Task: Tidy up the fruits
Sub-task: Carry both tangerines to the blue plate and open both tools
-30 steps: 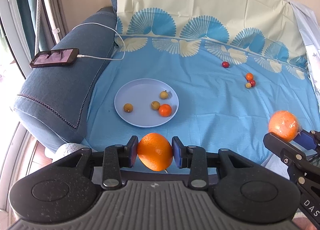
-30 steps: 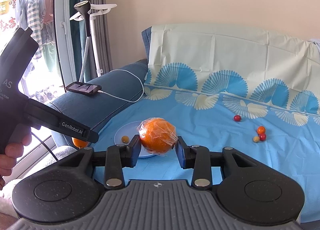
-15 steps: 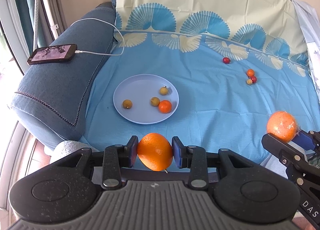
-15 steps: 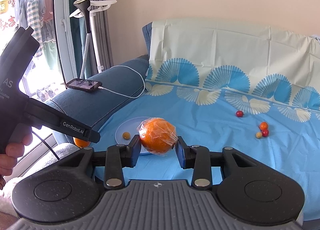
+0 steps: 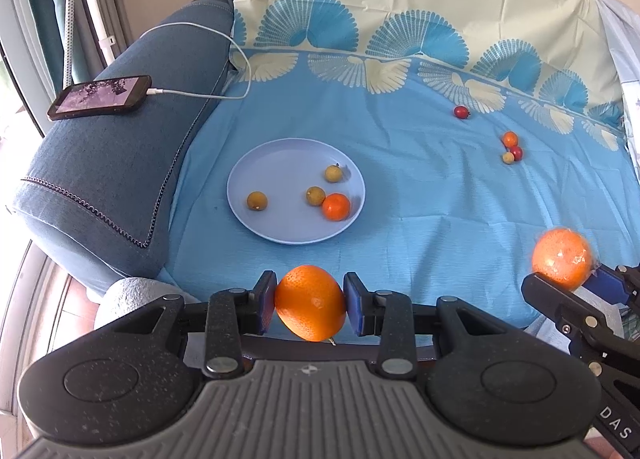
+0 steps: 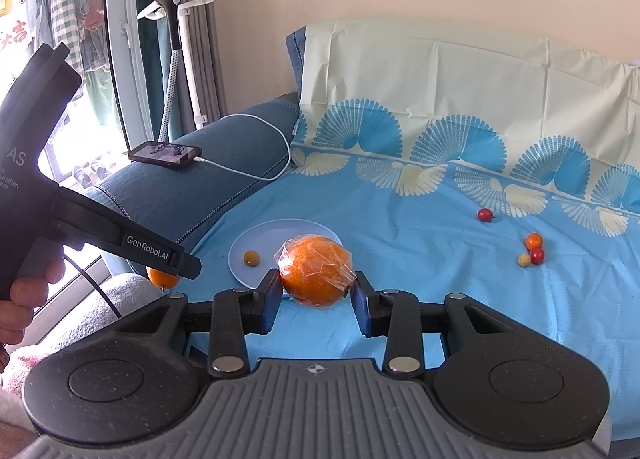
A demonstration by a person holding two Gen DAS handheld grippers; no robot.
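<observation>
Grippers unchanged over the last second: left gripper (image 5: 310, 308) is clamping a bare orange (image 5: 310, 307), right gripper (image 6: 316, 291) a wrapped orange (image 6: 316, 269), both hovering at the sofa's front edge near the plate (image 5: 256, 227); placing is pending.

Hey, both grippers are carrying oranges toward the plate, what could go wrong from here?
1. The right gripper holds a plastic-wrapped orange; the slick wrap may let it slip out.
2. The plate already holds four small fruits, so a big orange set down there might knock the small orange off near the rim.
3. The left gripper with its orange is close beside the right one; aiming for one plate, they may collide.
</observation>
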